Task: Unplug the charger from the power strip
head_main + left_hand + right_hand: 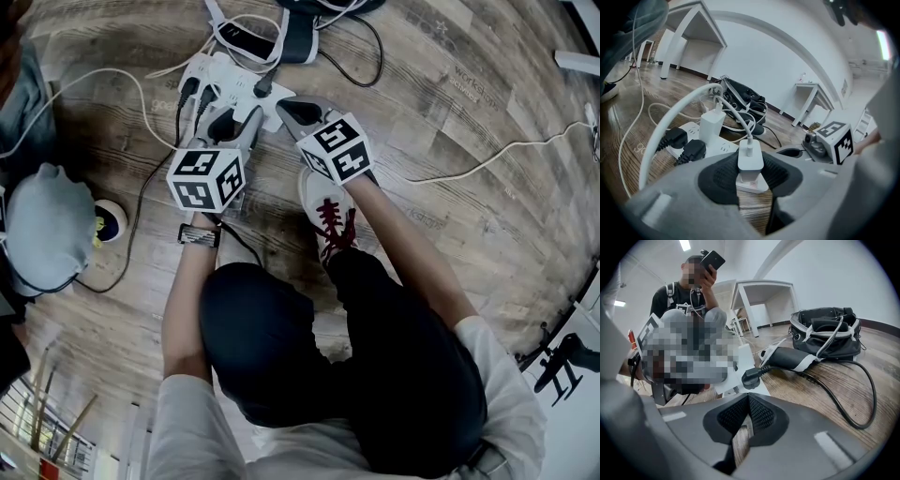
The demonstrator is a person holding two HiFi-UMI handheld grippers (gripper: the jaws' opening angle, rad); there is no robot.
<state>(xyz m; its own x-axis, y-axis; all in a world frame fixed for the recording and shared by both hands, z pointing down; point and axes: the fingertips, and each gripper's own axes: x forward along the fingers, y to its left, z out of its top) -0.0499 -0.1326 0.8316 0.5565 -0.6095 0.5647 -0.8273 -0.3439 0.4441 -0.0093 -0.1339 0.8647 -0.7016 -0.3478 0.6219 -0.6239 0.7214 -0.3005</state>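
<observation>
Left gripper view | left gripper clamped on charger, looks already out of the power strip at 10 o'clock | right gripper pinched shut, empty (just spectating) | next: carry it clear, mind the cable

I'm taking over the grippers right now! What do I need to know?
Left gripper: shut on the white charger, its cable attached.
Right gripper: shut, empty, near one end of the power strip.
The strip lies on the floor, with another charger and two black plugs in it.
Done: the held charger looks pulled out; floor shows beneath it.
To do: move it clear and set it down.
</observation>
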